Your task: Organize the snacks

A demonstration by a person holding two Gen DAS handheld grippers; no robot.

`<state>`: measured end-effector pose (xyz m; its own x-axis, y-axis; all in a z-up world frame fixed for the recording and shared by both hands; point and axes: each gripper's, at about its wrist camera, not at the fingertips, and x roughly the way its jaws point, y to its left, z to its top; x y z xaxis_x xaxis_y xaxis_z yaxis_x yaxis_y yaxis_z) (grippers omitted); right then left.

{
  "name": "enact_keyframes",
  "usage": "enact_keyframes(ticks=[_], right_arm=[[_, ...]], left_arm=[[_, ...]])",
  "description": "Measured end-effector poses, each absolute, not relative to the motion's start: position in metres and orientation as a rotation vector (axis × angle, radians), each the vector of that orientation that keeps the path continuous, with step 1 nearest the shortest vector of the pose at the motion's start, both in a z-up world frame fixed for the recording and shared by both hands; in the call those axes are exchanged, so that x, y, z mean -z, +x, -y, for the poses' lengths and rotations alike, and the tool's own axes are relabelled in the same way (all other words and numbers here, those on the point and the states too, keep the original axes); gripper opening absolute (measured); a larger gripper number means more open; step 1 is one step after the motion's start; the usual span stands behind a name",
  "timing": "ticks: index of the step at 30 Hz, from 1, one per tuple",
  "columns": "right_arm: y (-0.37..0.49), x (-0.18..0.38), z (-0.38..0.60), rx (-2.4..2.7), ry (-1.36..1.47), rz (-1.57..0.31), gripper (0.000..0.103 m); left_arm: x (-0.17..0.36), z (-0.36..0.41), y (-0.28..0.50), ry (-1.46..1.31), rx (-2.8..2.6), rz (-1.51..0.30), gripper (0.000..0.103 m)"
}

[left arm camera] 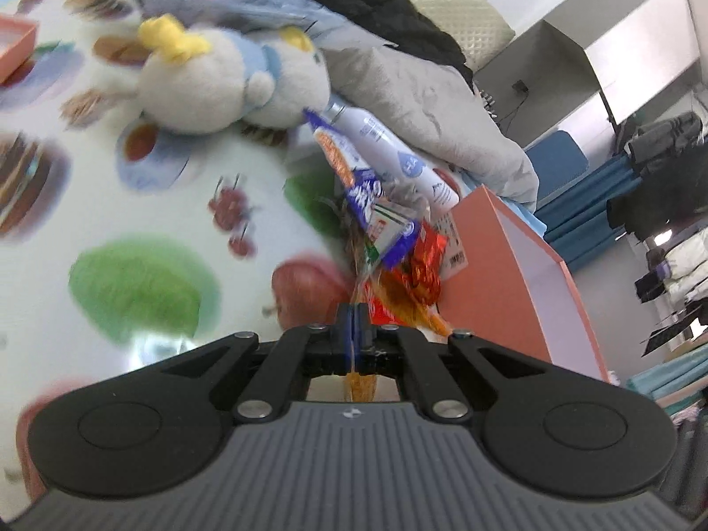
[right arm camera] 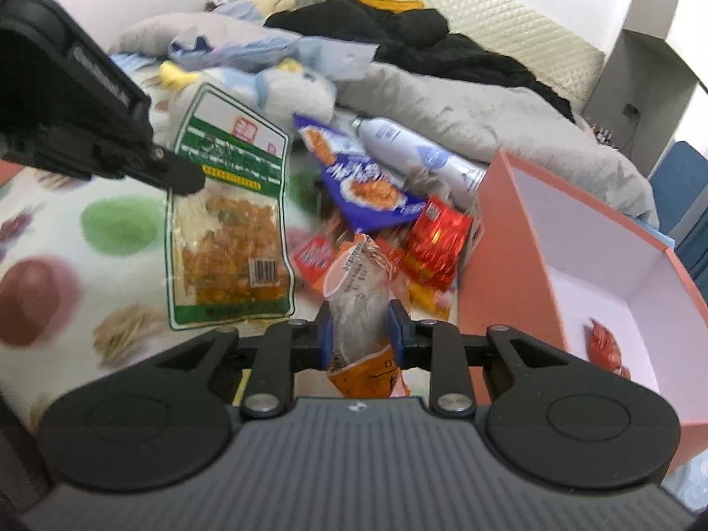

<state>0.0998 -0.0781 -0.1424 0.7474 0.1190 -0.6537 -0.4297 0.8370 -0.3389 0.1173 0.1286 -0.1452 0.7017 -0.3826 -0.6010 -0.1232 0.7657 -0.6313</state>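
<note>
My left gripper [left arm camera: 354, 323] is shut on the edge of a green-bordered clear snack bag [right arm camera: 228, 225] and holds it up above the bed; in the left wrist view the bag [left arm camera: 360, 380] shows edge-on. My right gripper [right arm camera: 359, 327] is shut on an orange and clear snack packet [right arm camera: 358, 309]. A pile of snacks lies behind: a blue packet [right arm camera: 367, 190] and red packets [right arm camera: 436, 239]. A pink box [right arm camera: 500, 274] with a white inside stands open at the right and holds one red packet [right arm camera: 604, 345].
A white plush toy [left arm camera: 212, 84] and a white bottle [left arm camera: 398, 155] lie on the fruit-print bedsheet [left arm camera: 132, 221]. Grey and black bedding [right arm camera: 464, 97] is heaped behind. Another pink box edge [left arm camera: 15, 44] shows at the far left.
</note>
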Motion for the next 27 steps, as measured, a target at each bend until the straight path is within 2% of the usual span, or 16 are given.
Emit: enact_keyframes(ticks=[9,20,22,23,24,27], right_arm=[[0.084,0.173,0.062,-0.383,-0.653,-0.636,0.028],[0.057,0.198,0.055,-0.415,-0.818,-0.558,0.028],[0.057,0.199,0.056,-0.415,-0.819,-0.555,0.028],[0.057,0.198,0.056,-0.416,-0.817,-0.555,0.028],[0.057,0.198,0.057,-0.418,-0.813,-0.557,0.028],[0.058,0.196,0.058,-0.42,-0.8,-0.559,0.028]], left_arm=[[0.156,-0.133,0.084,-0.786,0.169,-0.856,0.001],[0.169,-0.125,0.093,-0.816,0.13,-0.886,0.003],[0.172,-0.125,0.097,-0.836,0.135,-0.883,0.018],[0.173,-0.124,0.098,-0.831,0.13,-0.889,0.035],[0.174,-0.121,0.1,-0.821,0.128,-0.902,0.044],[0.174,-0.108,0.104,-0.777,0.14,-0.921,0.053]])
